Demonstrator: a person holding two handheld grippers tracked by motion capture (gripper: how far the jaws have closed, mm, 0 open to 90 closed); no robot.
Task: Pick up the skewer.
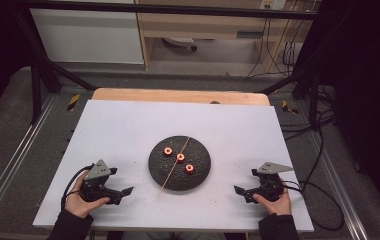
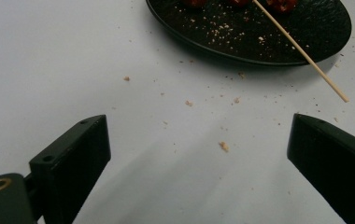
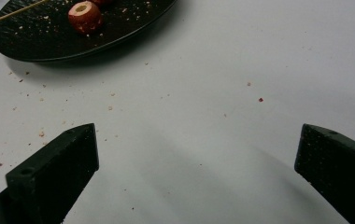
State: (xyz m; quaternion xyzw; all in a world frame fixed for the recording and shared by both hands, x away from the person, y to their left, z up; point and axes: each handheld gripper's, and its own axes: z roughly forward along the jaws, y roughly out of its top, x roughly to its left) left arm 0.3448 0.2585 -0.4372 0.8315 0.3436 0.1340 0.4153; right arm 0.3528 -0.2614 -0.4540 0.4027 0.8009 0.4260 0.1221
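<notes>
This looks like a lab for testing. A white flat table top [image 1: 128,125] stands inside a black metal frame [image 1: 38,55]. Black cables [image 1: 323,150] lie on the grey carpet floor [image 1: 8,130], beside a light wooden shelf [image 1: 198,25].

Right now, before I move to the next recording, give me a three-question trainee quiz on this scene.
1. How many red cored fruit pieces lie on the black plate in the high view?
2. True or false: the wooden skewer lies wholly inside the plate's rim.
3. Which fits the left gripper and the right gripper? A: both open and empty, resting on the white table either side of the plate. B: left shut on the skewer. C: right shut on a fruit piece.

Key:
1. Three.
2. False: its near end reaches past the rim over the table.
3. A.
</notes>
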